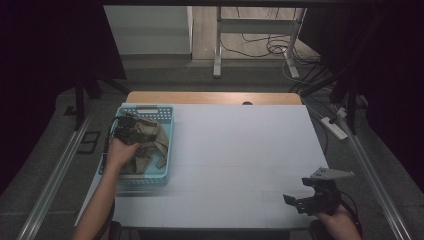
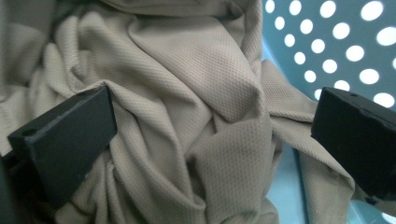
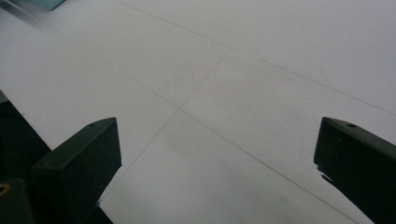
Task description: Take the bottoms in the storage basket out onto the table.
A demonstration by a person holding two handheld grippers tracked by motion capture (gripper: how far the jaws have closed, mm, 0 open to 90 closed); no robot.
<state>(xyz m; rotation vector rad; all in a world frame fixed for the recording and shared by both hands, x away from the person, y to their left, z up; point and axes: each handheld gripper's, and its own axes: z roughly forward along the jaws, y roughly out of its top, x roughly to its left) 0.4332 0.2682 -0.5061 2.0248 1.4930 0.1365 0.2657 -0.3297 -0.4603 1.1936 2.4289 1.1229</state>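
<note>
A crumpled beige cloth (image 1: 150, 140) lies in a light blue perforated basket (image 1: 169, 116) at the table's left side. My left gripper (image 1: 125, 131) reaches down into the basket over the cloth. In the left gripper view the beige cloth (image 2: 196, 102) lies bunched between the two wide-apart jaws, and the basket's holed wall (image 2: 345, 42) shows at upper right; the left gripper (image 2: 210, 135) is open. My right gripper (image 1: 305, 199) rests near the table's front right corner, open, with bare white tabletop (image 3: 224, 93) between its jaws.
The white table surface (image 1: 240, 155) spreads from the basket to the right gripper. A wooden strip (image 1: 215, 97) runs along the far edge. Beyond it stand table legs and cables on the floor (image 1: 270, 47). A power strip (image 1: 335, 127) lies on the floor at right.
</note>
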